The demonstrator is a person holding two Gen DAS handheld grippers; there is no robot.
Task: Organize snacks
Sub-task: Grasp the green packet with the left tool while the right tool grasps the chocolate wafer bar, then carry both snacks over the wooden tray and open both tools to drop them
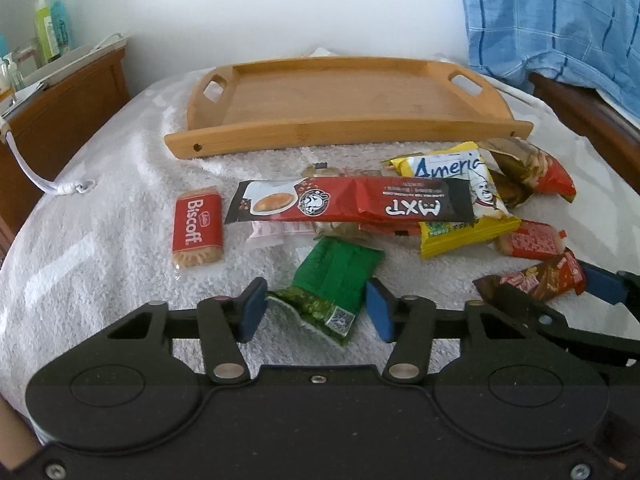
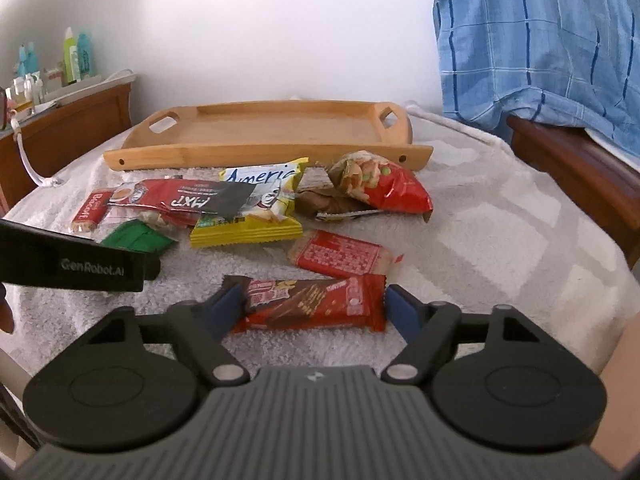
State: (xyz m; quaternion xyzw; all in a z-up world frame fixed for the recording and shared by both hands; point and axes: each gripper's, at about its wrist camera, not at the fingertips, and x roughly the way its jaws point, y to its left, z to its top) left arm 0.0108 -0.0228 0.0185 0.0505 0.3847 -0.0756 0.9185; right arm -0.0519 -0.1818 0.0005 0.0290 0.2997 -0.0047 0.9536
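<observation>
A green snack packet sits tilted between the blue pads of my left gripper, which touch its two sides. My right gripper holds a red-brown wafer bar lengthwise, a pad at each end of the wrapper. The left wrist view shows that bar at the right edge. A loose pile lies beyond on the white towel: a Biscoff biscuit, a long red MXT sachet, a yellow America pack and a red snack bag. The wooden tray stands behind, nothing in it.
A red cracker pack lies just past the right gripper. A wooden sideboard with bottles stands at the left. Blue checked cloth hangs over a wooden rail at the right. A white cord trails onto the towel's left side.
</observation>
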